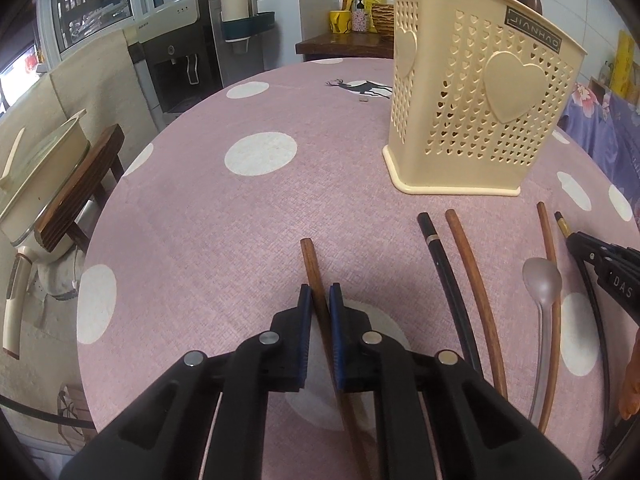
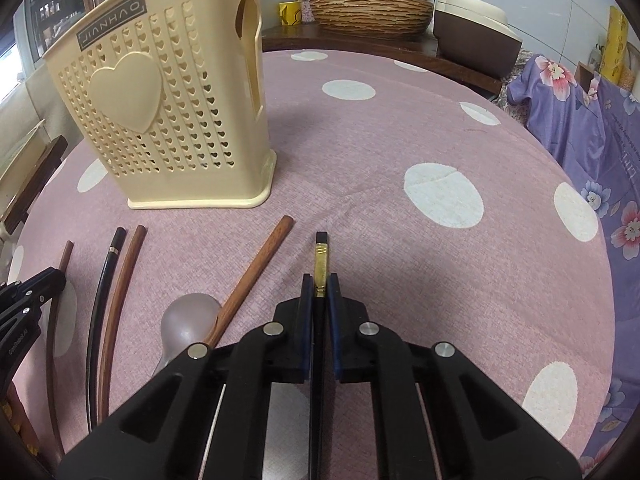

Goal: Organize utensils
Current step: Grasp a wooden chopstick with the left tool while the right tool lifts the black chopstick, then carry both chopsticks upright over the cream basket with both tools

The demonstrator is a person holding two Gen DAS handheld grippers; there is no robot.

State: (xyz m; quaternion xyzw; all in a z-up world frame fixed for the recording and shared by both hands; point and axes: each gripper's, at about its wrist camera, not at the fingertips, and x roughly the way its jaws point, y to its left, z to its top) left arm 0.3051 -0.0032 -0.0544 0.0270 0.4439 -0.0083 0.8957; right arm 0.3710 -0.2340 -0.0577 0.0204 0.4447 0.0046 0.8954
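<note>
Step in hand, as judged: pick-up. Both claws are clamped on chopsticks that lie on the pink polka-dot tablecloth (image 1: 192, 208); neither chopstick appears lifted yet.

Left gripper (image 1: 319, 300): its blue pads are together on a brown wooden chopstick (image 1: 310, 258), whose blunt end projects just beyond the fingertips. To the right of this claw, in order, lie a black chopstick (image 1: 434, 244), a second brown chopstick (image 1: 464, 248), a translucent plastic spoon (image 1: 542, 280) and a third brown chopstick (image 1: 545, 228). None touches the claw.

The cream perforated utensil holder (image 1: 472, 120) stands upright, ahead and to the right of the left claw, ahead and to the left of the right claw. It is well apart from both.

Right gripper (image 2: 319, 292): clamped on a black chopstick with a gold band (image 2: 321, 258), the banded end projecting ahead of the tips. One brown chopstick lies just to the left, angled towards the spoon.

Next move, as judged: raise each chopstick clear of the cloth, tip it upright, carry it over the holder's open top and release. Keep the lift clear of the neighbouring utensils.
</note>
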